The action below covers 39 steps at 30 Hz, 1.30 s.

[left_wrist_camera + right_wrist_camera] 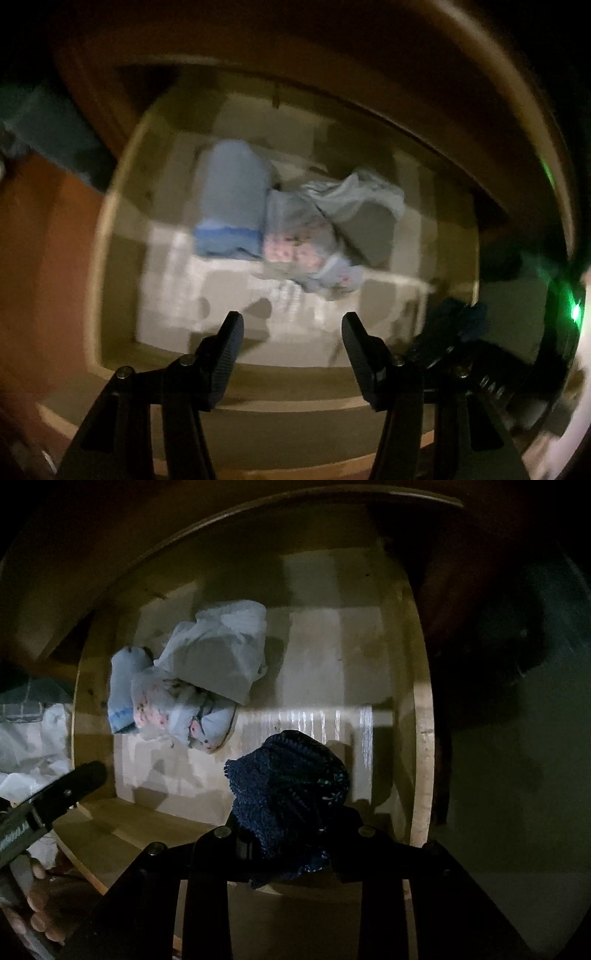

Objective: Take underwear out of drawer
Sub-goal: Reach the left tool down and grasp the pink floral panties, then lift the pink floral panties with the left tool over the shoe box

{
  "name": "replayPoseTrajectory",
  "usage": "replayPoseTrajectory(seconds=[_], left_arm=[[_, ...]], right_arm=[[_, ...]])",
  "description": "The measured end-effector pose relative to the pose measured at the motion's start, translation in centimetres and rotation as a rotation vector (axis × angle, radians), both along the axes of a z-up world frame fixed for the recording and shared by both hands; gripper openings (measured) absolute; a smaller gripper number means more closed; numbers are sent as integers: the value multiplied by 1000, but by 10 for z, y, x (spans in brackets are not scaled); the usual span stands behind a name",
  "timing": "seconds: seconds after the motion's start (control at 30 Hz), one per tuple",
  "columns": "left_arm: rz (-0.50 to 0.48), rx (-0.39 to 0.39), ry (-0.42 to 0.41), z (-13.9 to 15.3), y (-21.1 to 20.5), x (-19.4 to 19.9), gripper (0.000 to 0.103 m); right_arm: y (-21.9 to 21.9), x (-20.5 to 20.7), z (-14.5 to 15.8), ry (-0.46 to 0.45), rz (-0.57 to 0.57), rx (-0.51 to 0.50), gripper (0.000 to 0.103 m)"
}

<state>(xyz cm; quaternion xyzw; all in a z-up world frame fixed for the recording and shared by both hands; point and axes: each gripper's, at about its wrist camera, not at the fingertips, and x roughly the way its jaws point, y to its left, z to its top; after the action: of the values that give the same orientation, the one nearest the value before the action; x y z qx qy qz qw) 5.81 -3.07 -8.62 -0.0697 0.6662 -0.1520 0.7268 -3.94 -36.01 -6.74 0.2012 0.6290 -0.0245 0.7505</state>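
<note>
Left gripper [291,325] parted and empty above the drawer [423,738] floor; pale blue folded underwear [232,206] and floral underwear [295,247] lying beyond its tips, mid-drawer, blurred. Right gripper [291,834] clenched on dark navy underwear [291,797], bunched, coarse-textured, raised over the near right of the drawer.

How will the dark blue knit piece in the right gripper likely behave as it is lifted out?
The dark blue knit piece bunches and droops around the right gripper, so it is probably floppy. Its coarse knit likely resists slipping. It looks light.
</note>
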Motion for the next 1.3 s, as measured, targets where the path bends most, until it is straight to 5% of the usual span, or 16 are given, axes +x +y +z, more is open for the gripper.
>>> replayPoseTrajectory(seconds=[0.57,1.1,1.17,1.3], left_arm=[[412,-144,209,-45,-2,24,57],[543,-80,300,-82,-11,48,56],[536,-52,286,-80,-12,48,38],[519,-14,284,-80,-10,46,25]], right_arm=[[13,-11,-8,-20,-41,20,27],[25,-6,-15,-2,-13,38,27],[26,-6,-14,-2,-10,37,27],[27,-5,-14,-9,-5,39,27]])
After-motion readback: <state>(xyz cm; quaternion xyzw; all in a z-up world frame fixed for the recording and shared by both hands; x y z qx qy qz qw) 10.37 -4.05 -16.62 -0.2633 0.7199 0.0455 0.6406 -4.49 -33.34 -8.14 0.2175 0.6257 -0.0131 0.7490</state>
